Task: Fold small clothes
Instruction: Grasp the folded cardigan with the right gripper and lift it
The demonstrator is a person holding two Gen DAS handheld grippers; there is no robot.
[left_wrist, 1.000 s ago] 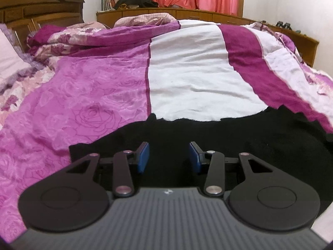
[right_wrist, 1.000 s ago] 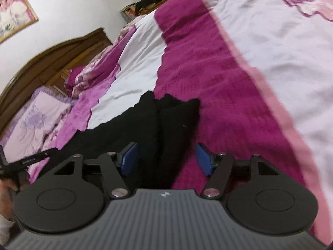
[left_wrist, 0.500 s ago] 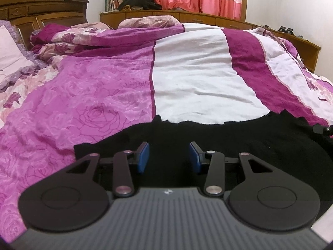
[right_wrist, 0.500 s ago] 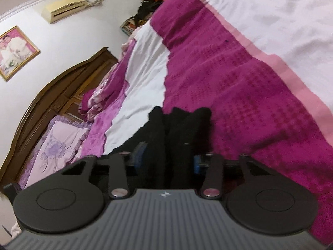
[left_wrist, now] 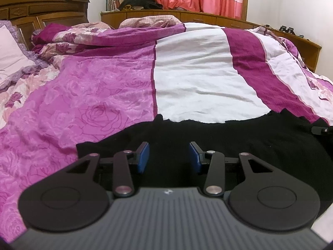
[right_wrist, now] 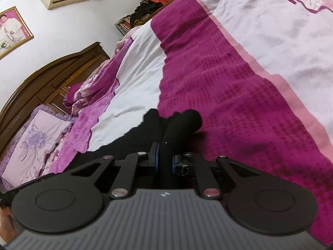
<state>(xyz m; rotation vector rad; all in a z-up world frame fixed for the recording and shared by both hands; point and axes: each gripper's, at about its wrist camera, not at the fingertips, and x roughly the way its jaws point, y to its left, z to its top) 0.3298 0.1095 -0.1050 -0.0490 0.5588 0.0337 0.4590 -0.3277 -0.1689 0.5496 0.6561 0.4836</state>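
the black garment [left_wrist: 239,145] looks like a soft knit, light and floppy — it'll sag and bunch wherever it isn't supported, so corners and hems are the spots to grab, not the middle. it's spread on the bedspread [left_wrist: 100,95] right under and ahead of the left gripper [left_wrist: 169,155], whose blue pads sit wide apart with nothing between them, hovering over the cloth near its left end.

the right gripper [right_wrist: 164,159] is pinched narrow on a bunched fold of the same black cloth, and the gathered end pokes out just past its fingertips, standing up off the magenta stripe. looks like a decent bite, though thick knit can slip out if you tug fast.

long axis: from the left wrist view it runs crosswise to the fingers, left to right along the near edge of the bed. can't tell which end is the neck or the hem — it's all one black blob. i'd guess the left takes the near-left corner next.
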